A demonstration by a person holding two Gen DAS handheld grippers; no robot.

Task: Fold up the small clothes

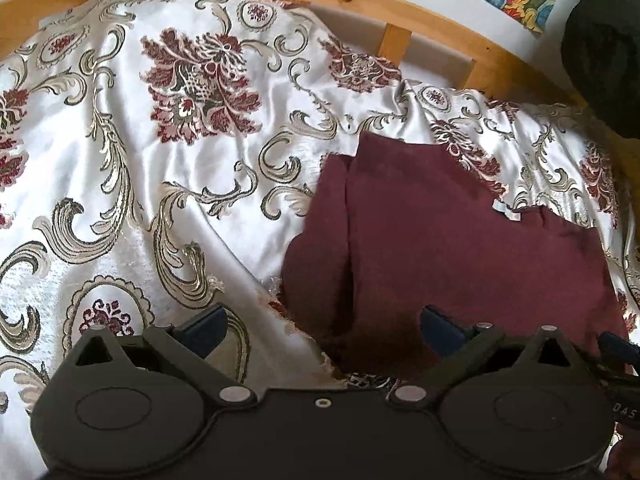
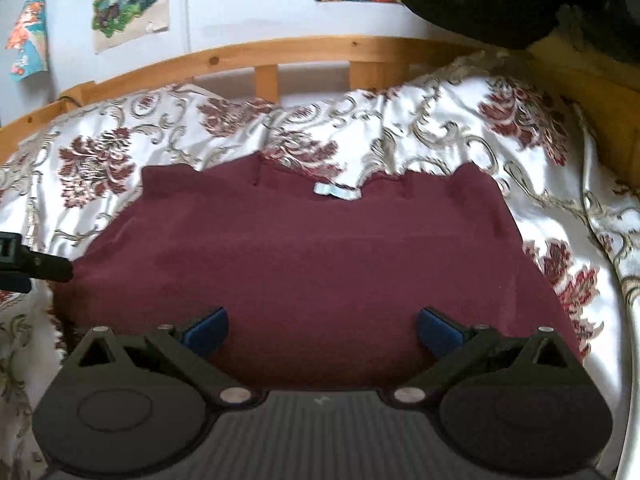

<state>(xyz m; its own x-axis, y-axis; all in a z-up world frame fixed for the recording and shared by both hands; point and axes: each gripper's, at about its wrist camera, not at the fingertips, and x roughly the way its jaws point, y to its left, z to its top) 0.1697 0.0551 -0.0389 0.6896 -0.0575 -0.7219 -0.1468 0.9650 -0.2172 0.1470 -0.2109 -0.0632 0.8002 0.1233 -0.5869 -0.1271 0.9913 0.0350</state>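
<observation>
A: Where was the garment?

B: The maroon garment [image 2: 304,256] lay flat on the bedspread [image 1: 120,184], a white satin one with dark red flowers and grey scrolls, spread over a bed with a wooden rail [image 2: 264,54] behind it. Its neckline faced the rail, with a pale label [image 2: 336,191] at the collar.

A: And the tongs?

B: Both pairs stood wide apart with nothing between the blue pads. The right tongs [image 2: 322,330] hung over the garment's near edge, about the middle of it. The left tongs [image 1: 322,326] sat at its left side, one pad over the bedspread, the other over the cloth.

A: Was the garment folded at all?

B: From the left view, a strip along its left side looked turned over the body. Whether the pads touched the cloth I couldn't tell.

A: Anything else?

B: Bright pictures [image 2: 128,0] on the wall.
</observation>
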